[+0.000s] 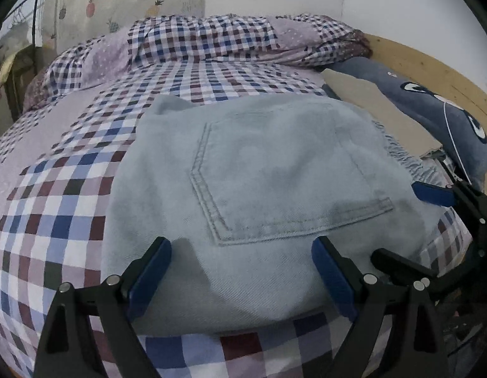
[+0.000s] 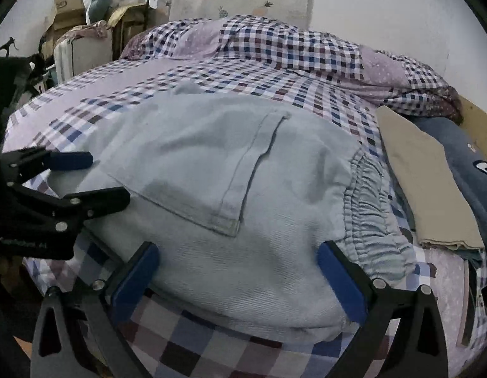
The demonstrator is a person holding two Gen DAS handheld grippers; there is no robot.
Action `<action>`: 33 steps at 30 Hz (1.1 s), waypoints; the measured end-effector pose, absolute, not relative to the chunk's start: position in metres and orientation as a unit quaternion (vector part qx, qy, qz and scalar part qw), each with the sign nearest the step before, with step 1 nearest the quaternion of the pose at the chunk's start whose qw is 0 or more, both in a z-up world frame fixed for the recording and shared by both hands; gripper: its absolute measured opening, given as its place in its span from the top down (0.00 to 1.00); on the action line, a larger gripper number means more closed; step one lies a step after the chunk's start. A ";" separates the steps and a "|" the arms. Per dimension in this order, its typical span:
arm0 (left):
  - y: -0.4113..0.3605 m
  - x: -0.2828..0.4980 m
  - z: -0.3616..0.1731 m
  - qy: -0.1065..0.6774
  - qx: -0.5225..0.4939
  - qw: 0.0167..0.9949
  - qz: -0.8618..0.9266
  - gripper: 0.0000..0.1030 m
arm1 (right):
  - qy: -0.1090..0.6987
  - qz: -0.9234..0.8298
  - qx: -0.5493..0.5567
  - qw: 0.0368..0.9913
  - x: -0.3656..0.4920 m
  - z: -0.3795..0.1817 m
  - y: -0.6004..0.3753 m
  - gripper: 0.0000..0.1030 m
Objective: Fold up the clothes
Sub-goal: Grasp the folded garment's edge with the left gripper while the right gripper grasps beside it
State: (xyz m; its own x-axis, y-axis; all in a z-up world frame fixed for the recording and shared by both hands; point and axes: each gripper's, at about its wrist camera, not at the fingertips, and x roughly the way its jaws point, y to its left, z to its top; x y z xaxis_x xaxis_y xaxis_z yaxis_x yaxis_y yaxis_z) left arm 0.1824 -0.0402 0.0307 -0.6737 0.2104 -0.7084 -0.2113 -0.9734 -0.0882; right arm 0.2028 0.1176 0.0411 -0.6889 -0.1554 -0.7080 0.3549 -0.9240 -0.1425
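One pair of pale denim shorts (image 1: 268, 195) lies folded flat mid-bed on the checked sheet (image 1: 54, 208), pocket (image 1: 284, 182) up, elastic waistband (image 2: 372, 211) at 3 o'clock. The left gripper (image 1: 241, 271) hovers at the 6 o'clock hem, jaws apart, empty. The right gripper (image 2: 238, 275) likewise gapes over the near edge. At 3 o'clock lie a tan cloth (image 2: 429, 189) and a navy pillow (image 1: 438, 116). No writing is legible.
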 end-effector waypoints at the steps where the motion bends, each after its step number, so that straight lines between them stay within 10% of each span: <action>1: -0.042 0.185 0.032 -0.003 -0.387 0.116 0.915 0.09 | 0.136 -0.909 0.368 0.140 0.204 0.040 0.118 0.00; 20: -0.209 0.232 0.011 -0.448 -0.371 0.096 0.808 0.09 | 0.058 -0.938 0.311 0.142 0.227 0.075 0.139 0.00; 33: -0.179 0.203 -0.010 -0.494 -0.401 0.176 0.751 0.09 | 0.154 -0.937 0.241 0.201 0.257 0.080 0.085 0.00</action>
